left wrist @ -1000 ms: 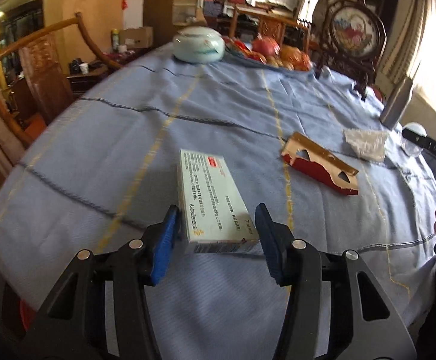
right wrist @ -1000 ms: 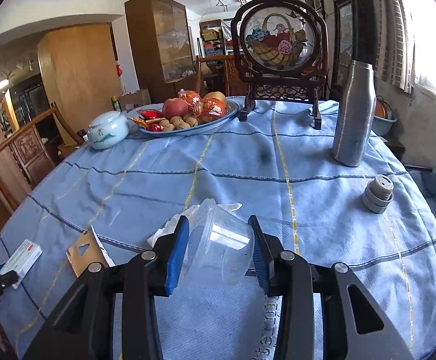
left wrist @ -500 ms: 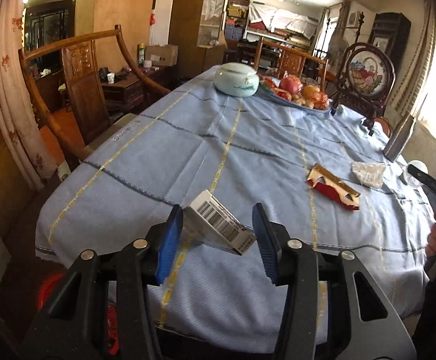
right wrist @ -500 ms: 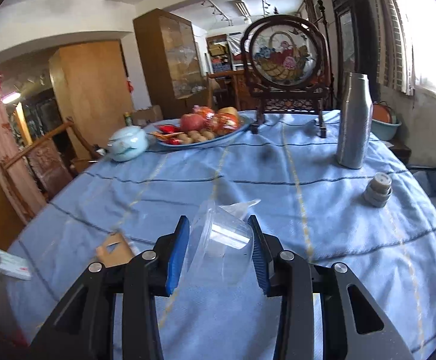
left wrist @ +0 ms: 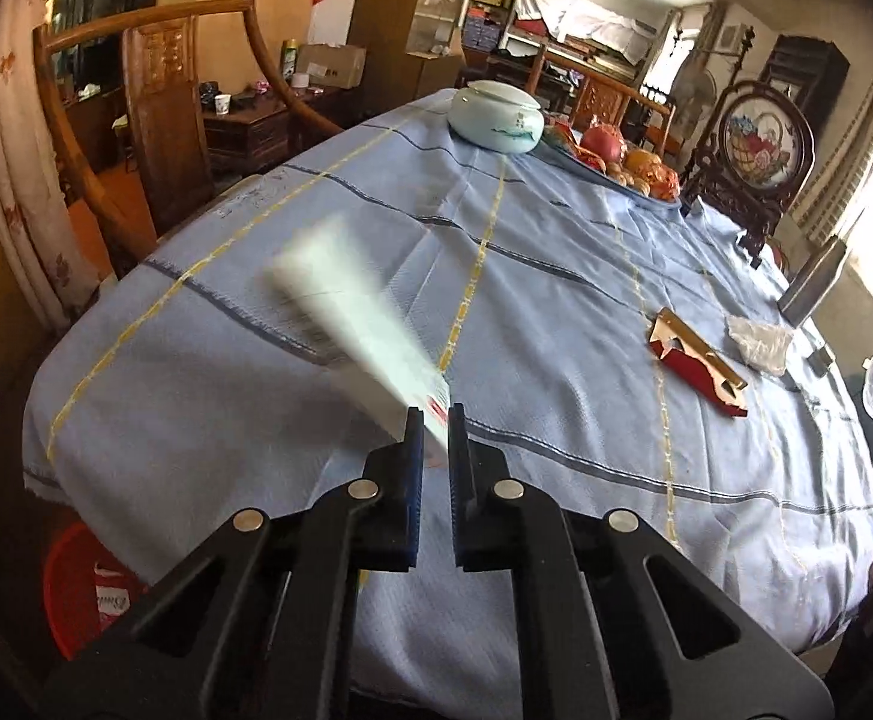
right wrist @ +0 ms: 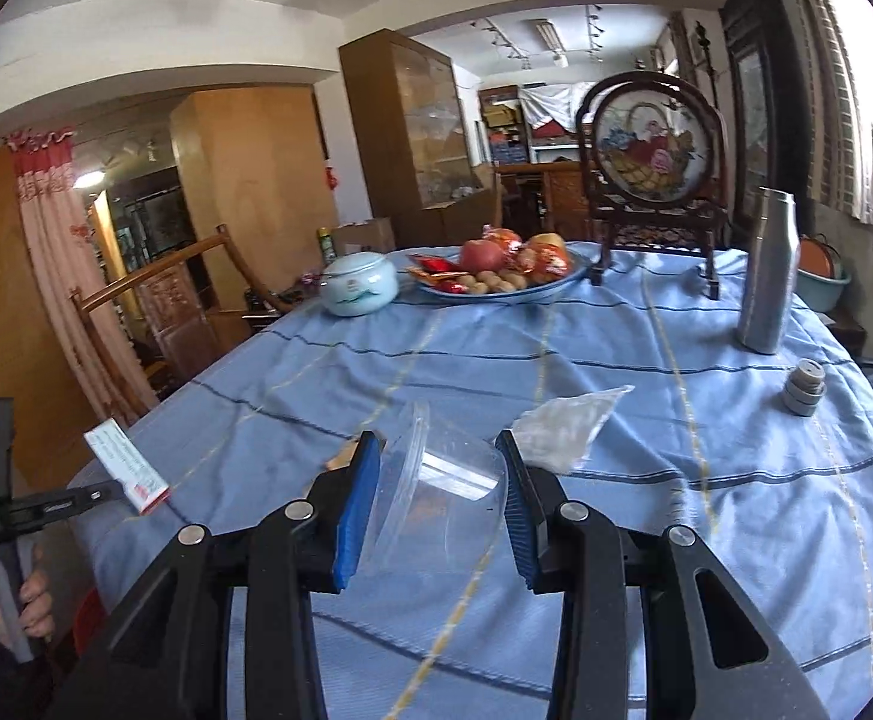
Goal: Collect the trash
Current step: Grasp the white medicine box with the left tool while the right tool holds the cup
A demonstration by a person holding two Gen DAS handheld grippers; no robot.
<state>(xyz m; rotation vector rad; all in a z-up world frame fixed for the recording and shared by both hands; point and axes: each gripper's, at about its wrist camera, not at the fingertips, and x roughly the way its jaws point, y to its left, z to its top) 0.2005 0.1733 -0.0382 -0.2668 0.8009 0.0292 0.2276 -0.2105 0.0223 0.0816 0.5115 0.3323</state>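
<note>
My left gripper [left wrist: 434, 420] is shut on one end of a white medicine box [left wrist: 352, 312], blurred and held above the table's near left edge; the box also shows in the right wrist view [right wrist: 126, 465]. My right gripper [right wrist: 439, 480] is shut on a clear plastic cup [right wrist: 436, 486], held on its side above the blue tablecloth [right wrist: 616, 372]. A torn red and gold carton [left wrist: 697, 363] and a crumpled clear wrapper [left wrist: 757, 339] lie on the cloth; the wrapper also shows in the right wrist view [right wrist: 562, 429].
A red bin [left wrist: 85, 591] stands on the floor below the table's left edge. On the table are a pale lidded jar [right wrist: 359, 288], a fruit plate [right wrist: 496, 282], a framed screen [right wrist: 646, 180], a steel flask [right wrist: 769, 276] and its cap [right wrist: 803, 395]. A wooden chair [left wrist: 154, 114] stands at left.
My left gripper closed on the white box, lifted it off the cloth and drew back toward the table's left edge. My right gripper rose a little, still holding the cup.
</note>
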